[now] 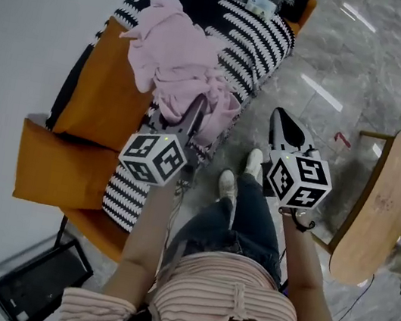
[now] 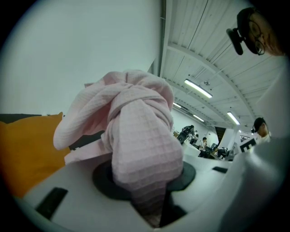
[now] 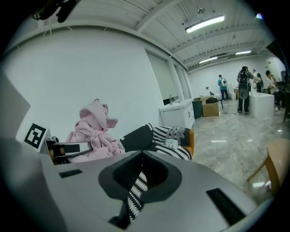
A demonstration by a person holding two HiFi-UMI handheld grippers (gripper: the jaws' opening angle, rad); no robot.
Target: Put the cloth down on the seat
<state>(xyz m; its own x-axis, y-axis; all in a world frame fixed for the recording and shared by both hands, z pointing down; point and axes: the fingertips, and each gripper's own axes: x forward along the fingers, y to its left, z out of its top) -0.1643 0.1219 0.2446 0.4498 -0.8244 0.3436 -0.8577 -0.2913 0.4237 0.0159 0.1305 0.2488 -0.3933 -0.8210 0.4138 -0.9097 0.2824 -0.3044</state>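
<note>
A pink waffle-weave cloth [image 1: 179,64] lies heaped on the orange sofa seat [image 1: 104,97], partly over a black-and-white striped throw [image 1: 261,42]. My left gripper [image 1: 195,119] is shut on the cloth's near end. In the left gripper view the bunched cloth [image 2: 140,136] fills the space between the jaws of the left gripper [image 2: 149,199] and hides their tips. My right gripper [image 1: 283,124] hangs over the floor beside the sofa's edge, shut and holding nothing. From the right gripper [image 3: 141,156] I see the pink cloth [image 3: 90,131] and the striped throw [image 3: 170,138] beyond.
A round wooden chair [image 1: 378,206] stands at the right on the marble floor. A black box [image 1: 40,285] sits on the floor at lower left. My white shoes [image 1: 240,174] are close to the sofa's front. People [image 3: 244,88] stand far across the hall.
</note>
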